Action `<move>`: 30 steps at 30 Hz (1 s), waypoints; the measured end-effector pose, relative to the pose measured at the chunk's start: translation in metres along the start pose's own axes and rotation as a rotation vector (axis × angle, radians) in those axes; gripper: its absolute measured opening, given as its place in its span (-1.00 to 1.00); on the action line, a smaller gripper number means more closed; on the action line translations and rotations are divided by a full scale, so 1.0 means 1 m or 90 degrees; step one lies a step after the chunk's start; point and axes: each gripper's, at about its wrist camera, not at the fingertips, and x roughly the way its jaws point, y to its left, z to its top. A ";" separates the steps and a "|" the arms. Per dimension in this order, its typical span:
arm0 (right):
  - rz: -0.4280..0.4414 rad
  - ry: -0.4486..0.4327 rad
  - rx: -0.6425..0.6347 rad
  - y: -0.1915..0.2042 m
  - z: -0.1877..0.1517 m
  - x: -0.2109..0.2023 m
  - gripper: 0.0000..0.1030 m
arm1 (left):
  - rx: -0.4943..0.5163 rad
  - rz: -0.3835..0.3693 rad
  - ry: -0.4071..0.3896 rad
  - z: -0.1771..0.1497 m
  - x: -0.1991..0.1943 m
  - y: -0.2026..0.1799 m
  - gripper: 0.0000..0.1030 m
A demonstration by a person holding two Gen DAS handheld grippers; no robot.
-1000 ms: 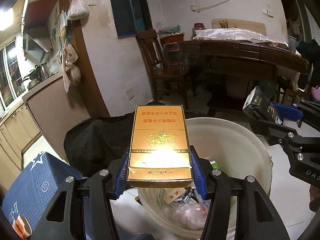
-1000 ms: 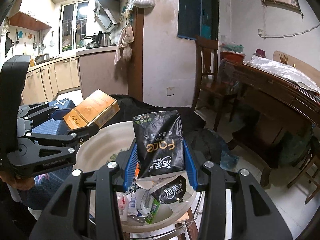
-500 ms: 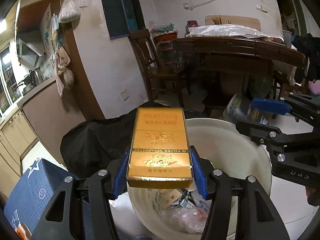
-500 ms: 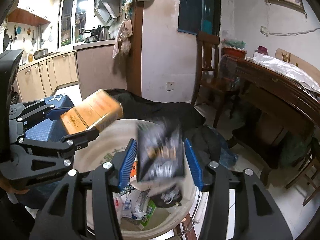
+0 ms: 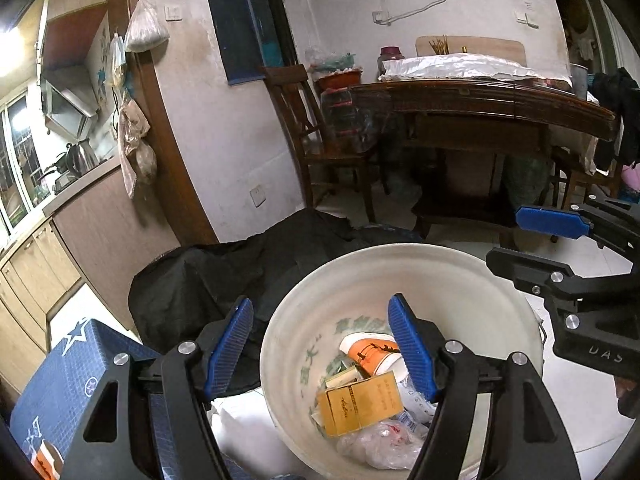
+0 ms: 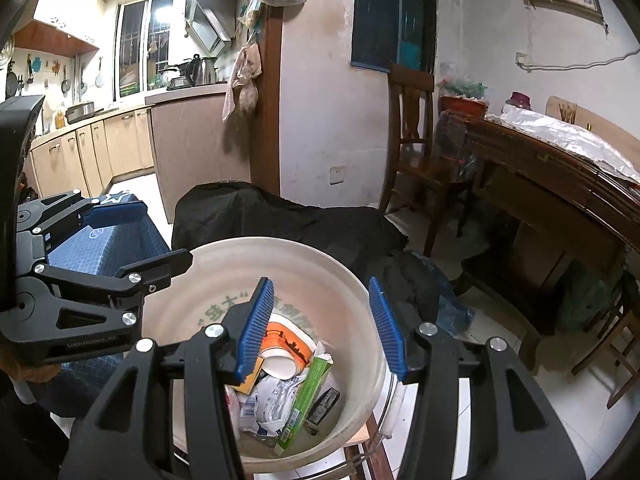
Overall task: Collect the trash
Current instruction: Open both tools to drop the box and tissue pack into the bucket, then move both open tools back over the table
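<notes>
Both grippers empty over the bucket!

Left gripper (image 5: 320, 344) and right gripper (image 6: 320, 324) gaped wide, holding nothing; the flat gold cardboard box (image 5: 360, 402) lay at six o'clock inside the round white plastic bucket (image 5: 400, 268). Drop looked done; next, fetch more trash.

We see the cream bucket (image 5: 304, 312) standing upright, green lettering on its inner wall; inside it lies the gold cigarette box (image 5: 362, 402), flat and tilted, atop crumpled plastic; beside it an orange paper cup (image 6: 286, 350) on its side; a green carton (image 6: 306, 396) leans nearby.
</notes>
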 end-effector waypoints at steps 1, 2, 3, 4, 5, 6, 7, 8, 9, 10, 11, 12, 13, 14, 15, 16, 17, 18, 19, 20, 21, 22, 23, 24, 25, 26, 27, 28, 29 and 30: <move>0.000 -0.001 0.001 0.000 0.000 -0.001 -0.07 | 0.001 0.003 -0.001 0.001 -0.001 -0.001 0.38; 0.000 -0.003 0.002 0.000 0.000 -0.002 -0.07 | 0.002 0.005 -0.004 0.001 -0.003 -0.001 0.38; 0.003 -0.006 0.004 0.002 0.001 -0.004 -0.07 | 0.003 0.007 -0.007 0.000 -0.005 0.000 0.38; 0.005 -0.009 0.004 0.003 0.001 -0.005 -0.07 | 0.002 0.010 -0.009 0.000 -0.007 0.000 0.38; 0.007 -0.012 0.004 0.005 0.001 -0.007 -0.07 | 0.002 0.013 -0.011 -0.001 -0.009 0.001 0.38; 0.010 -0.015 0.001 0.009 0.003 -0.008 -0.07 | 0.000 0.016 -0.014 -0.001 -0.012 0.004 0.38; 0.011 -0.017 -0.001 0.011 0.004 -0.009 -0.07 | -0.003 0.018 -0.015 -0.002 -0.014 0.005 0.38; 0.014 -0.019 -0.004 0.015 0.005 -0.010 -0.07 | -0.005 0.022 -0.017 -0.003 -0.017 0.008 0.38; 0.018 -0.021 -0.008 0.019 0.007 -0.011 -0.07 | -0.007 0.026 -0.018 -0.004 -0.020 0.009 0.38; 0.021 -0.023 -0.012 0.022 0.008 -0.012 -0.07 | -0.009 0.030 -0.020 -0.005 -0.022 0.012 0.38; 0.023 -0.025 -0.016 0.025 0.010 -0.014 -0.07 | -0.013 0.034 -0.020 -0.006 -0.025 0.015 0.38; 0.025 -0.027 -0.020 0.027 0.011 -0.015 -0.07 | -0.016 0.035 -0.021 -0.006 -0.027 0.017 0.38; 0.026 -0.030 -0.025 0.031 0.013 -0.016 -0.07 | -0.021 0.038 -0.020 -0.008 -0.030 0.022 0.38; 0.028 -0.033 -0.030 0.035 0.014 -0.018 -0.07 | -0.024 0.041 -0.021 -0.009 -0.032 0.025 0.38; 0.031 -0.035 -0.035 0.039 0.016 -0.019 -0.07 | -0.026 0.045 -0.021 -0.010 -0.035 0.027 0.38; 0.033 -0.036 -0.038 0.041 0.018 -0.019 -0.07 | -0.030 0.049 -0.021 -0.012 -0.039 0.032 0.38; 0.036 -0.038 -0.041 0.045 0.019 -0.020 -0.07 | -0.032 0.052 -0.022 -0.013 -0.041 0.036 0.38; 0.040 -0.039 -0.044 0.049 0.020 -0.020 -0.07 | -0.037 0.058 -0.023 -0.016 -0.046 0.041 0.38; 0.044 -0.039 -0.046 0.053 0.021 -0.020 -0.07 | -0.040 0.062 -0.023 -0.019 -0.049 0.044 0.38; 0.048 -0.039 -0.048 0.057 0.022 -0.020 -0.07 | -0.044 0.067 -0.024 -0.022 -0.053 0.049 0.38; 0.056 -0.039 -0.052 0.064 0.022 -0.019 -0.07 | -0.050 0.074 -0.025 -0.027 -0.059 0.056 0.38; 0.062 -0.037 -0.055 0.067 0.023 -0.017 -0.07 | -0.054 0.079 -0.024 -0.030 -0.062 0.061 0.38; 0.071 -0.035 -0.059 0.074 0.023 -0.015 -0.07 | -0.061 0.087 -0.022 -0.034 -0.066 0.068 0.38; 0.080 -0.032 -0.064 0.082 0.023 -0.012 -0.07 | -0.070 0.096 -0.017 -0.040 -0.071 0.077 0.38; 0.088 -0.030 -0.068 0.088 0.023 -0.009 -0.07 | -0.077 0.101 -0.014 -0.045 -0.074 0.083 0.38; 0.099 -0.025 -0.074 0.097 0.022 -0.006 -0.07 | -0.087 0.108 -0.008 -0.051 -0.077 0.092 0.38; 0.107 -0.022 -0.078 0.103 0.023 -0.003 -0.07 | -0.098 0.117 -0.002 -0.058 -0.082 0.101 0.38; 0.120 -0.017 -0.085 0.114 0.022 0.001 -0.07 | -0.105 0.125 0.002 -0.064 -0.085 0.108 0.38; 0.132 -0.012 -0.092 0.124 0.021 0.005 -0.07 | -0.113 0.137 0.009 -0.072 -0.089 0.117 0.38; 0.141 -0.008 -0.096 0.132 0.020 0.007 -0.07 | -0.119 0.146 0.014 -0.079 -0.092 0.124 0.38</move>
